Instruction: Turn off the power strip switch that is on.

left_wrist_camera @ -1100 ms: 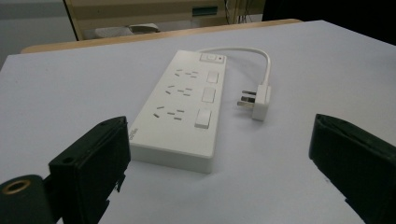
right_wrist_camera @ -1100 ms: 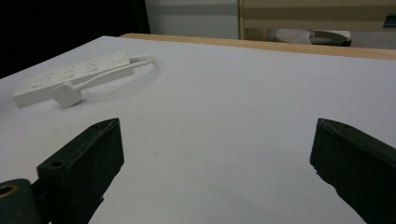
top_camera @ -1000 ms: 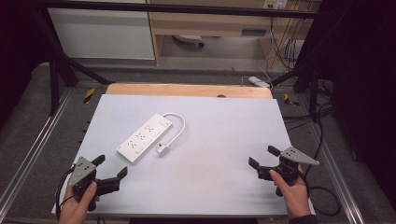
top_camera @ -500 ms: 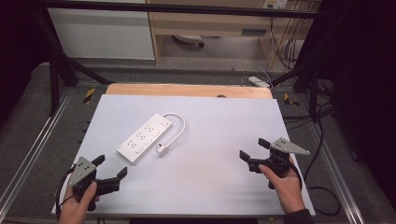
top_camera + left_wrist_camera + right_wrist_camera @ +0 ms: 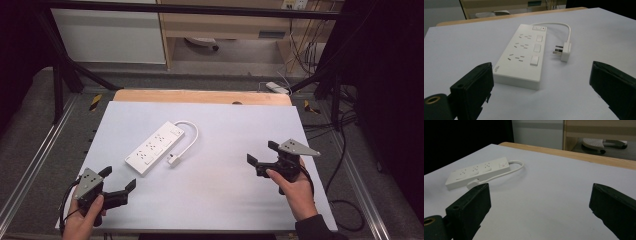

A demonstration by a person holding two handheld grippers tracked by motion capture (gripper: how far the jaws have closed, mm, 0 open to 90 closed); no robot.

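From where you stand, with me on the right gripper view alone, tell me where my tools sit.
Observer: The right tool hovers over the table's right side, jaws open, apart from the power strip.
Operator: Report the left one.
Observer: The left tool is open near the strip's near end, not touching it.
Operator: Describe the plug.
Observer: In the left gripper view the plug lies on its side, prongs toward the strip.

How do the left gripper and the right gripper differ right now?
The left gripper sits at the table's near left corner, close to the power strip; the right gripper is farther up the right side, farther from it. The left points up-right, the right points left. Both are open and hold nothing.
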